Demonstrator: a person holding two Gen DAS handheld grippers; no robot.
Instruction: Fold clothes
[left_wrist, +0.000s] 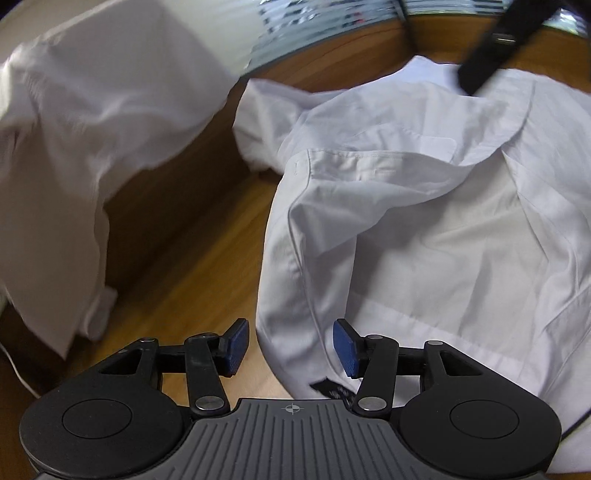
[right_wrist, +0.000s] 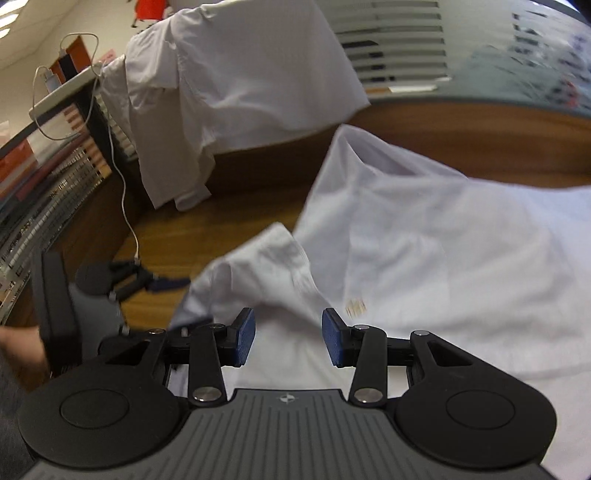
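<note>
A white shirt (left_wrist: 424, 229) lies crumpled on the wooden table (left_wrist: 192, 258), with a black label (left_wrist: 332, 389) at its near hem. My left gripper (left_wrist: 291, 347) is open and empty, its blue pads straddling the shirt's near left edge. In the right wrist view the same shirt (right_wrist: 424, 240) spreads across the table, a bunched fold (right_wrist: 266, 266) lying just ahead of my right gripper (right_wrist: 289, 338), which is open and empty above the cloth. The left gripper (right_wrist: 122, 280) shows there at the left. The right gripper's dark body (left_wrist: 487, 48) shows at the top of the left view.
Another white garment (left_wrist: 85, 122) hangs over a raised wooden ledge behind the table, also in the right wrist view (right_wrist: 236, 85). A white cable (right_wrist: 122, 192) runs down from a shelf (right_wrist: 62, 92) at the left. Window blinds (right_wrist: 399, 40) are behind.
</note>
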